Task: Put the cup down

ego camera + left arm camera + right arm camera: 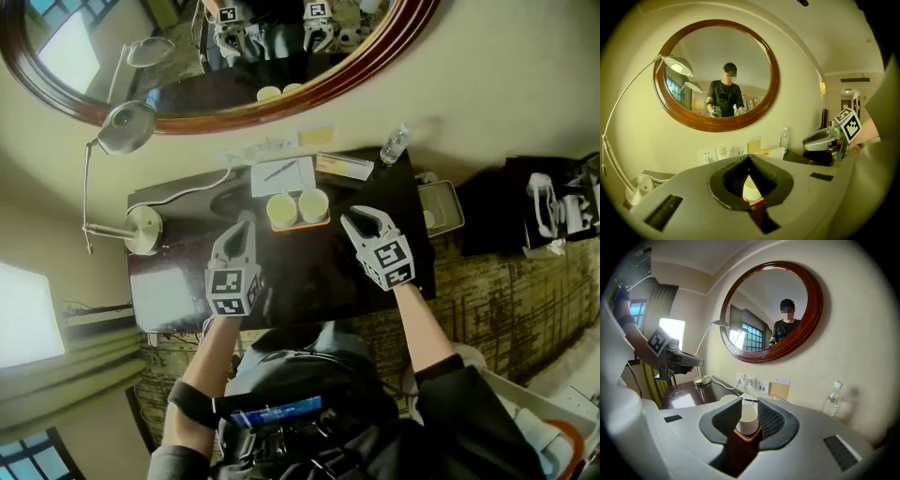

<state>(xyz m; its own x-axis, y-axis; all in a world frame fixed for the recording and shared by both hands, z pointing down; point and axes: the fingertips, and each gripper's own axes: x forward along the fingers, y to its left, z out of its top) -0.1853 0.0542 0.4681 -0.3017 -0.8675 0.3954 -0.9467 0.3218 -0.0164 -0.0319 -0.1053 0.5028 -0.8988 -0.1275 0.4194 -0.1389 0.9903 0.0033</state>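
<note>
Since both cups already stand on the tray, nothing is being carried, and what matters is how each gripper lies to them. Under the round mirror (pixel 234 122) the dark surface (pixel 309 262) fills the middle of the head view. A desk lamp (pixel 127 127) stands at its left end and a water bottle (pixel 395 143) at its far right corner. The person's forearms reach in from below, each gripper held over the surface, pointing toward the wall and tipped a little downward, with its marker cube uppermost. The tray (pixel 300 224) sits toward the back of the surface, between the two grippers and just ahead of their tips. On it the left cup (pixel 281 208) and the right cup (pixel 314 203) stand upright side by side, mouths up, so their long axes run straight up from the tray. The left gripper (pixel 245 225) is near the left cup and the right gripper (pixel 354 219) near the right cup, about equally close, and neither touches. In the right gripper view the right cup sits dead ahead, framed in the gap between the fingers (pixel 772 420), which stand a little apart and press on nothing. The left gripper's fingers (pixel 764 174) are closed on each other and empty, with only a sliver of cup showing beyond them. By my reading the right gripper is the better lined up for any next reach.
</note>
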